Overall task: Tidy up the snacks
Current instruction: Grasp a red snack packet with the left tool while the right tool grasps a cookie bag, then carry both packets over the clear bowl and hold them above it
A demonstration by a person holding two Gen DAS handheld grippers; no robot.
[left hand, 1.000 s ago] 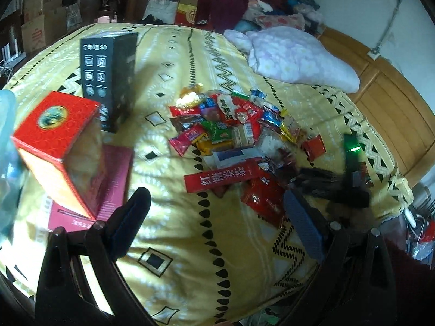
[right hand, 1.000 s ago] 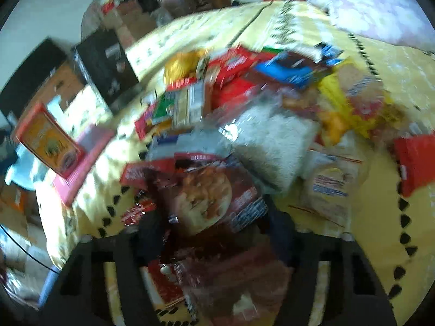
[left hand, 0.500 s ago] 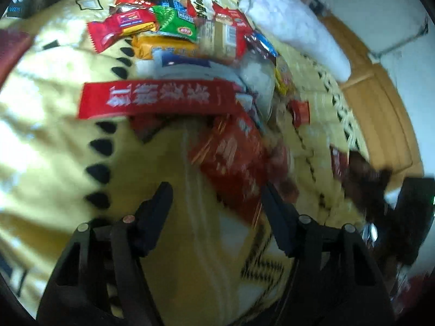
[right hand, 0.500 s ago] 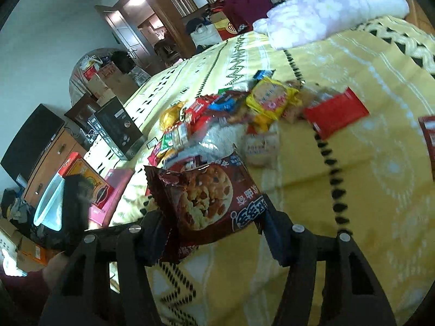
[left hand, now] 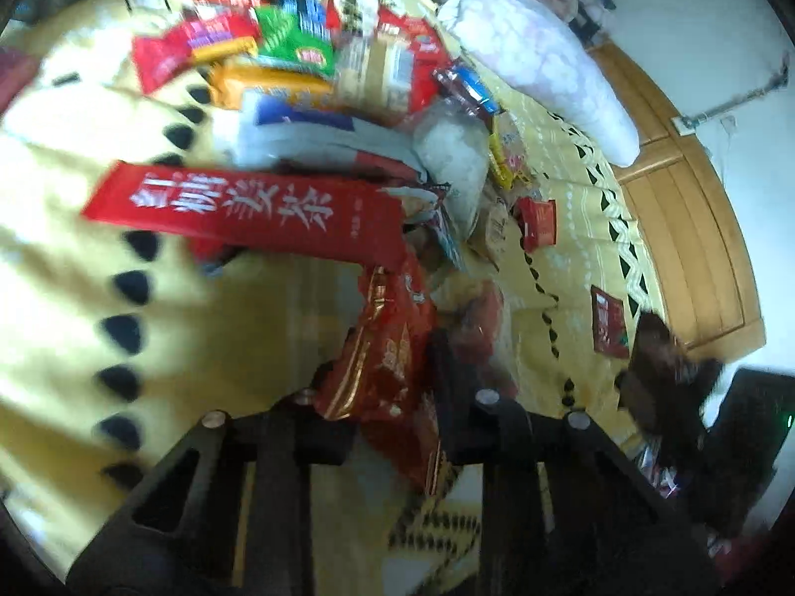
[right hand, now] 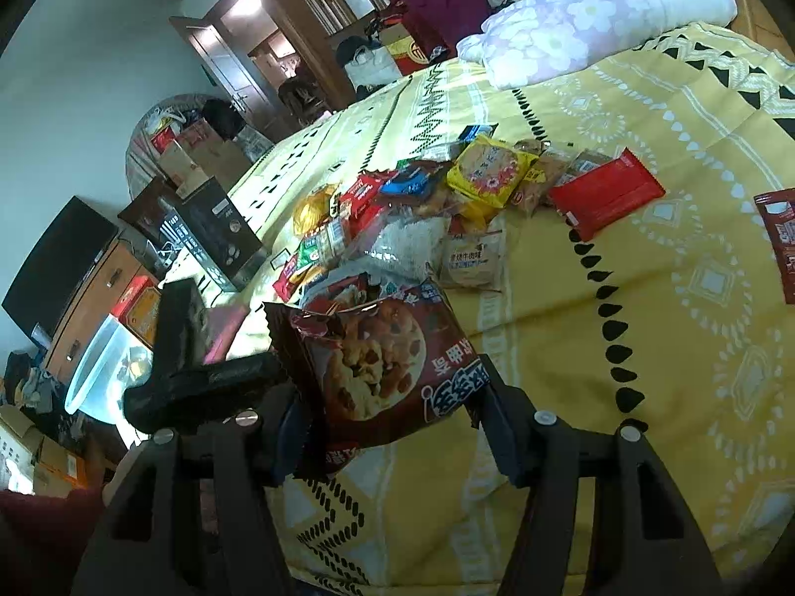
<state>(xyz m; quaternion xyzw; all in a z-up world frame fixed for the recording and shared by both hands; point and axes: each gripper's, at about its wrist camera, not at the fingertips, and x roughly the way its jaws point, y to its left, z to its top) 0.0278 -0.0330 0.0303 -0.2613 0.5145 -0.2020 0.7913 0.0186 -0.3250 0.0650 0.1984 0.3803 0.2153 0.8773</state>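
Note:
A heap of snack packets (right hand: pixel 422 208) lies mid-bed on the yellow bedspread (right hand: pixel 671 347). In the left wrist view a long red box with white characters (left hand: pixel 248 208) lies at the near edge of the heap (left hand: pixel 323 64). Just below it, my left gripper (left hand: pixel 385 372) has its jaws closing on a red and gold snack packet (left hand: pixel 387 337), which is crumpled between the pads. My right gripper (right hand: pixel 392 407) is shut on a dark red cookie packet (right hand: pixel 377 367), held above the bedspread, apart from the heap.
A flowered pillow (right hand: pixel 596 5) lies at the head of the bed by the wooden frame (left hand: pixel 685 228). A black box (right hand: pixel 213 228), a red-orange box (right hand: pixel 139 303) and a clear bin (right hand: pixel 99 372) stand to the left. Two loose red packets (right hand: pixel 606 193) (right hand: pixel 780 243) lie to the right.
My left gripper dropped to the near edge of the heap and closed from wide open onto the red and gold packet. My right gripper carried the cookie packet off the heap, then held still.

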